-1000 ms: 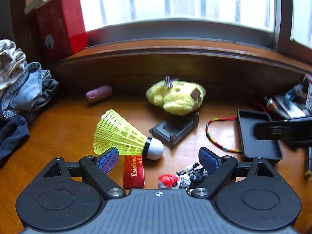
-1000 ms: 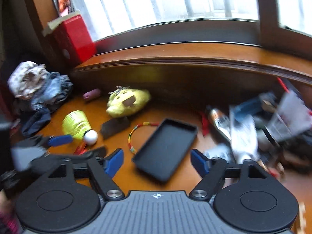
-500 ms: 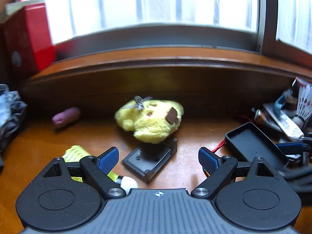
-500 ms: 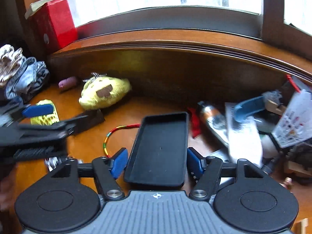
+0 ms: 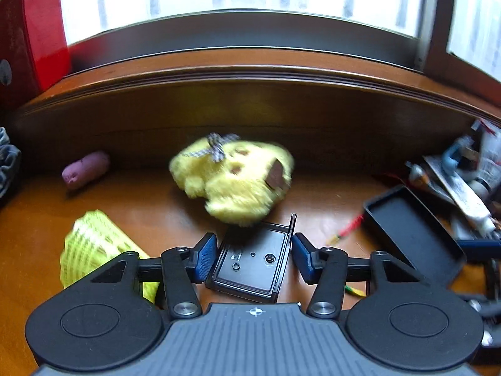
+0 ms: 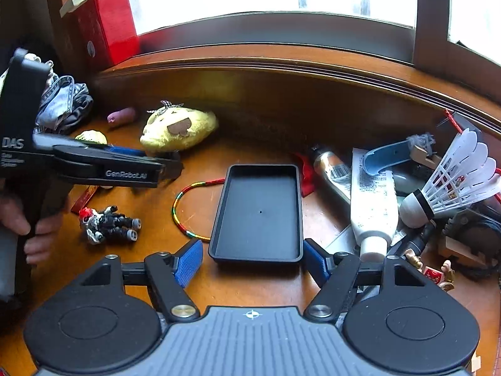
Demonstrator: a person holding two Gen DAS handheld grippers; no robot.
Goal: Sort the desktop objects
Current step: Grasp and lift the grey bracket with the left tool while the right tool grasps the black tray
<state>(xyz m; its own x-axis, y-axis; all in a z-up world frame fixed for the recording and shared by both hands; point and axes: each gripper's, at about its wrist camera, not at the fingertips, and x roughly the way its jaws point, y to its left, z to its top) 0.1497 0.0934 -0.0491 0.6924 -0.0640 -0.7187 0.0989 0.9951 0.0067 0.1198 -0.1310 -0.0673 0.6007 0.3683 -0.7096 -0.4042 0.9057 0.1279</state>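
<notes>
My left gripper (image 5: 253, 258) is open, its blue pads on either side of a small dark plastic case (image 5: 252, 263) lying flat on the wooden desk; I cannot tell if the pads touch it. A yellow plush toy (image 5: 235, 181) lies just behind the case. My right gripper (image 6: 252, 263) is open, its pads flanking the near end of a black rectangular tray (image 6: 260, 213), apparently without gripping it. The tray also shows in the left wrist view (image 5: 413, 235). The left gripper body (image 6: 94, 166) shows at the left of the right wrist view.
A yellow shuttlecock (image 5: 94, 250), a pink eraser-like piece (image 5: 86, 170), a striped bracelet (image 6: 184, 206) and a small toy figure (image 6: 108, 224) lie on the desk. Tubes (image 6: 372, 206), a white shuttlecock (image 6: 451, 181) and clutter fill the right. A red box (image 6: 106, 25) stands on the sill; clothes (image 6: 65, 103) lie left.
My left gripper moved forward and right from the yellow shuttlecock to straddle the dark case, narrowing its opening. My right gripper moved up to the black tray's near end and squared to it.
</notes>
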